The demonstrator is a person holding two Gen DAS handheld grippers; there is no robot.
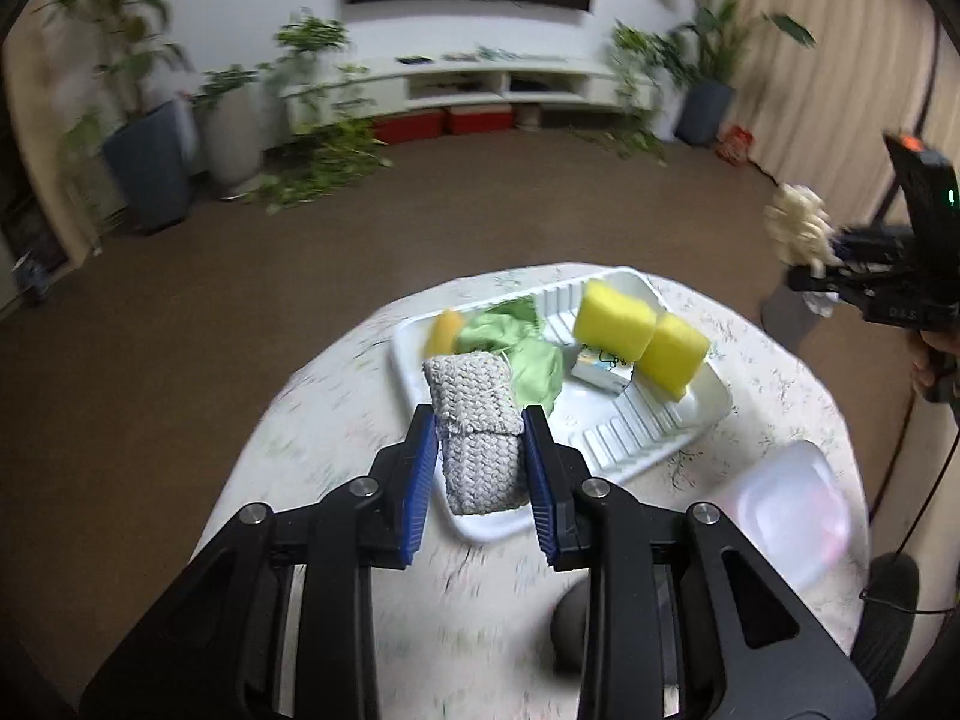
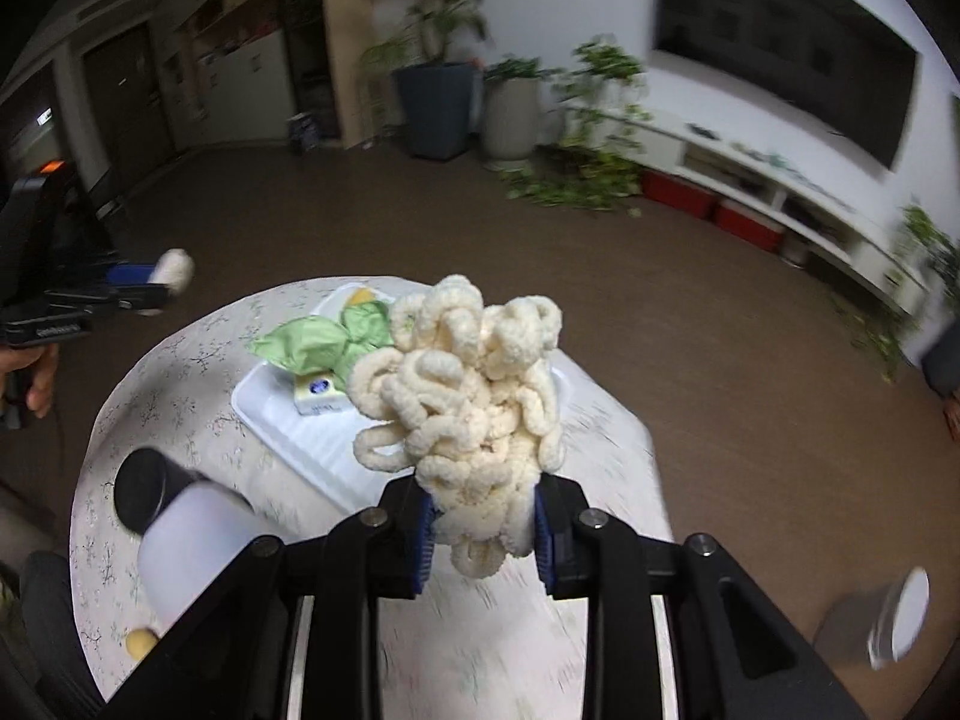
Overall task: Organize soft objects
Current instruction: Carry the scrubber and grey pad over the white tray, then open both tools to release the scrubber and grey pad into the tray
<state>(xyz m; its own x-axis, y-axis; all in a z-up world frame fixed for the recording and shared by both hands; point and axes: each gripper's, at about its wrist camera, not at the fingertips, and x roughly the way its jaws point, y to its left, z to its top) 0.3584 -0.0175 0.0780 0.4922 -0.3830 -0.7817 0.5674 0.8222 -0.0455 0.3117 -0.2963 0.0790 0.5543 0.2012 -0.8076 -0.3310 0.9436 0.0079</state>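
My left gripper (image 1: 478, 420) is shut on a grey knitted cloth (image 1: 474, 420) and holds it above the near end of the white tray (image 1: 648, 426). The tray holds two yellow sponges (image 1: 612, 318), a green cloth (image 1: 522, 354), a small white packet (image 1: 600, 369) and an orange-yellow item (image 1: 444, 330). My right gripper (image 2: 483, 510) is shut on a cream chenille loop bundle (image 2: 468, 396), held in the air over the tray (image 2: 312, 450). That gripper and bundle (image 1: 801, 228) show at the right edge of the left wrist view.
The round table (image 1: 336, 408) has a floral cloth. A translucent lidded container (image 1: 786, 510) lies near the tray, and a black cylinder (image 2: 144, 489) beside it. Potted plants, a white TV shelf and curtains stand beyond brown floor.
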